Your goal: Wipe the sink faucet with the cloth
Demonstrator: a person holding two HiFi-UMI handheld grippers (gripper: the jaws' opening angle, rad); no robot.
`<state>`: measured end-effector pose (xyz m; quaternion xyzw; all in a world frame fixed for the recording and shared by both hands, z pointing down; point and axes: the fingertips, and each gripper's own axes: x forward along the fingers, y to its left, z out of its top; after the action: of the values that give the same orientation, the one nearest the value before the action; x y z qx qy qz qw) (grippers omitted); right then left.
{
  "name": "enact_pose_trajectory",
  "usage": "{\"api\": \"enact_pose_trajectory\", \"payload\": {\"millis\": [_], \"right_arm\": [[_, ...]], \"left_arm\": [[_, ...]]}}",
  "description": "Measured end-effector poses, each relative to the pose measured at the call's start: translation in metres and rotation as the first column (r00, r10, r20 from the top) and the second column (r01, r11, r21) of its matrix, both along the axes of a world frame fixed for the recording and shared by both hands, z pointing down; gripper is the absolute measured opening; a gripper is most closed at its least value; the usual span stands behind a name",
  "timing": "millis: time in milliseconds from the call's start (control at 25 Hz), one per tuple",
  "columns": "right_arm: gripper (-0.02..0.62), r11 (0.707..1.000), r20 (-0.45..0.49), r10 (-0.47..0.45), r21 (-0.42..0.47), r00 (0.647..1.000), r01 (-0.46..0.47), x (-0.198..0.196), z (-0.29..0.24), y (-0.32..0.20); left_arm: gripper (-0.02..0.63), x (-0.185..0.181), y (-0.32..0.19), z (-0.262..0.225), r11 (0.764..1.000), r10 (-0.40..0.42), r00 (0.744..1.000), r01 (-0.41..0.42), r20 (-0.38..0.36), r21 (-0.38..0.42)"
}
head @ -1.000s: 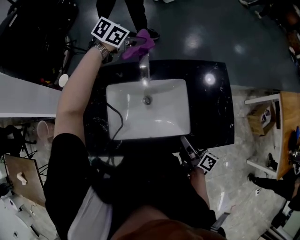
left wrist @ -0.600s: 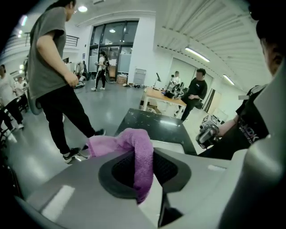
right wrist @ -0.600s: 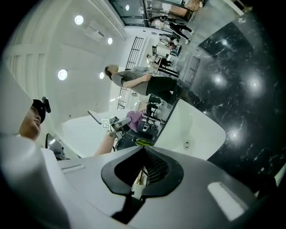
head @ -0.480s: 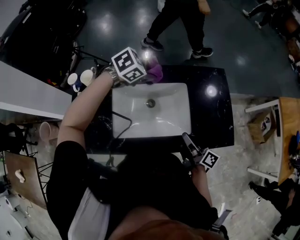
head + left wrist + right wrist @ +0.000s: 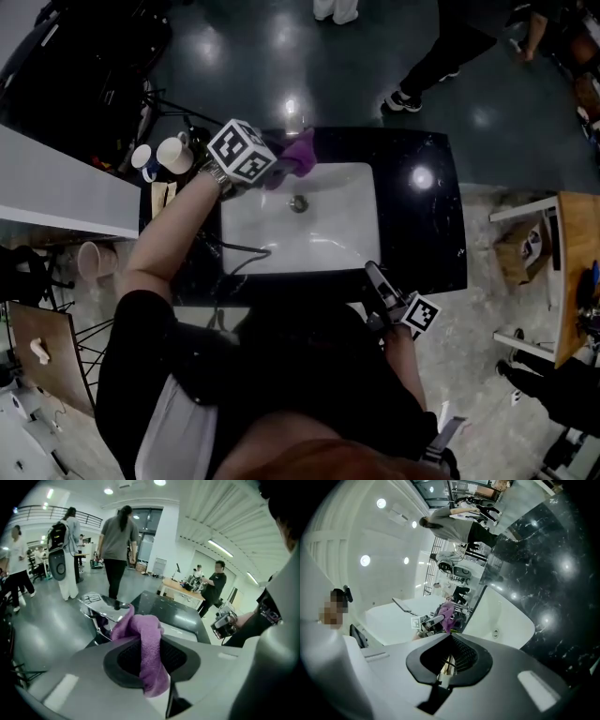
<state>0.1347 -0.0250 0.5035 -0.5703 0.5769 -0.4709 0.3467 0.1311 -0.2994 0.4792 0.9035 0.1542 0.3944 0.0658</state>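
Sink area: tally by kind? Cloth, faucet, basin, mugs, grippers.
purple cloth: 1
faucet: 1
white basin: 1
white mugs: 2
grippers: 2, left gripper and right gripper
Total: 7

My cloth (image 5: 298, 153) is purple. The sink (image 5: 342, 239) beneath it is white, set in a black counter (image 5: 422, 234) flecked with white.

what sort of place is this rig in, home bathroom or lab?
Probably an open lab or workshop hall: the white rectangular sink sits in a freestanding black marble counter on a glossy dark floor, with people nearby.
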Motion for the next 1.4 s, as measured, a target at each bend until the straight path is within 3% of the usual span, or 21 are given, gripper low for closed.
{"api": "enact_pose_trajectory", "payload": {"millis": [240,440,640,720,800,880,920,960,1000,1040,1120,1160,1200,1240,1280,1320,1400], "right_arm": [[0.011,1.000,0.028,-0.008,-0.025,1.000,0.009,0.000,0.007,-0.001],[0.011,0.999,0.039,-0.003,-0.040,0.999,0.004,0.000,0.013,0.002],[0.011,0.999,0.041,-0.023,-0.028,0.999,0.024,-0.001,0.013,-0.001],[0.011,0.999,0.048,-0.028,-0.030,0.998,0.029,-0.002,0.014,0.000],[0.011,0.999,0.053,-0.033,-0.030,0.998,0.034,-0.002,0.015,0.000],[0.011,0.999,0.054,-0.038,-0.030,0.998,0.040,-0.001,0.016,0.001],[0.011,0.999,0.055,-0.041,-0.030,0.998,0.042,-0.001,0.017,0.001],[0.011,0.999,0.056,-0.043,-0.030,0.997,0.045,-0.001,0.017,0.001],[0.011,0.998,0.058,-0.047,-0.029,0.997,0.049,-0.002,0.016,0.001],[0.011,0.998,0.059,-0.050,-0.029,0.997,0.052,-0.002,0.016,0.001],[0.011,0.998,0.055,-0.055,-0.034,0.997,0.057,-0.003,0.016,0.001],[0.011,0.998,0.053,-0.055,-0.038,0.997,0.057,-0.003,0.016,0.002],[0.011,0.997,0.052,-0.055,-0.042,0.997,0.057,-0.003,0.017,0.003],[0.011,0.997,0.053,-0.055,-0.046,0.997,0.058,-0.003,0.018,0.004],[0.011,0.997,0.057,-0.054,-0.051,0.997,0.057,-0.003,0.019,0.006],[0.011,0.997,0.062,-0.049,-0.059,0.997,0.052,-0.003,0.021,0.009],[0.011,0.996,0.068,-0.030,-0.080,0.997,0.036,0.000,0.024,0.018]], "left_arm": [[0.083,0.021,-0.054,0.005,0.976,-0.170,0.983,0.177,-0.069,0.124],[0.083,0.032,-0.060,0.007,0.970,-0.223,0.968,0.232,-0.114,0.073],[0.081,0.013,-0.030,0.003,0.970,-0.219,0.968,0.204,-0.121,-0.130],[0.081,-0.005,-0.008,0.002,0.947,-0.226,0.967,0.190,-0.116,-0.258],[0.081,-0.024,0.013,0.002,0.900,-0.248,0.963,0.187,-0.109,-0.394],[0.081,-0.039,0.029,0.010,0.831,-0.302,0.948,0.213,-0.096,-0.514],[0.081,-0.045,0.034,0.018,0.784,-0.347,0.934,0.241,-0.082,-0.572],[0.081,-0.050,0.038,0.027,0.723,-0.407,0.912,0.281,-0.060,-0.631],[0.081,-0.054,0.039,0.036,0.642,-0.479,0.877,0.325,-0.032,-0.694],[0.081,-0.056,0.036,0.046,0.536,-0.558,0.830,0.365,0.005,-0.761],[0.081,-0.058,0.024,0.067,0.281,-0.694,0.713,0.397,0.101,-0.874],[0.081,-0.056,0.014,0.074,0.175,-0.740,0.658,0.388,0.139,-0.905],[0.081,-0.052,0.004,0.078,0.093,-0.775,0.611,0.366,0.163,-0.926],[0.081,-0.047,-0.007,0.079,0.032,-0.802,0.570,0.340,0.179,-0.940],[0.081,-0.042,-0.019,0.079,-0.013,-0.824,0.534,0.315,0.189,-0.949],[0.081,-0.036,-0.030,0.080,-0.044,-0.843,0.502,0.293,0.192,-0.955],[0.081,-0.024,-0.054,0.080,-0.078,-0.879,0.438,0.260,0.190,-0.962]]}}
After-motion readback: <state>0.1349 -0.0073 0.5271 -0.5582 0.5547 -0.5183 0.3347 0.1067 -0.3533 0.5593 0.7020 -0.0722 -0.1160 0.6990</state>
